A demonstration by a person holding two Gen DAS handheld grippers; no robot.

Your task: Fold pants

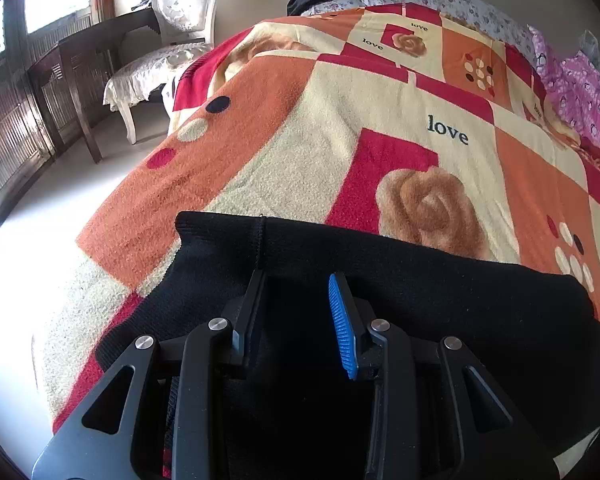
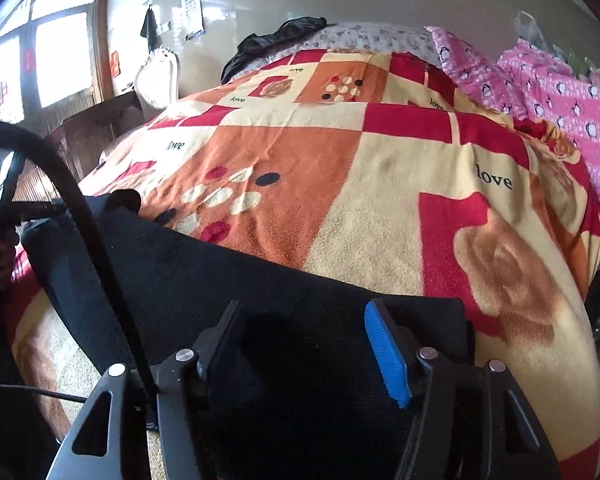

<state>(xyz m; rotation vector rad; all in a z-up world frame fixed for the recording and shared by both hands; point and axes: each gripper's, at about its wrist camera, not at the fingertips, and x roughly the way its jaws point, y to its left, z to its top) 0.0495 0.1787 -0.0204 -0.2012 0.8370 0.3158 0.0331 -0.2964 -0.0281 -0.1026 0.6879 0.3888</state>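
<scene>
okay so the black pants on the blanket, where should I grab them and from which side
Grip the black pants at the ribbed far edge, one gripper near each corner, coming in low from the near side. That edge lies flat and straight across the blanket, so fingers can slip one under, one over.

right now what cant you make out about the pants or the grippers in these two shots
- Pants, left wrist view: near part hidden under the left gripper and cut off by the bottom edge.
- Pants, right wrist view: the right gripper and a black cable cover them.
- Legs or waistband: cannot tell.
</scene>
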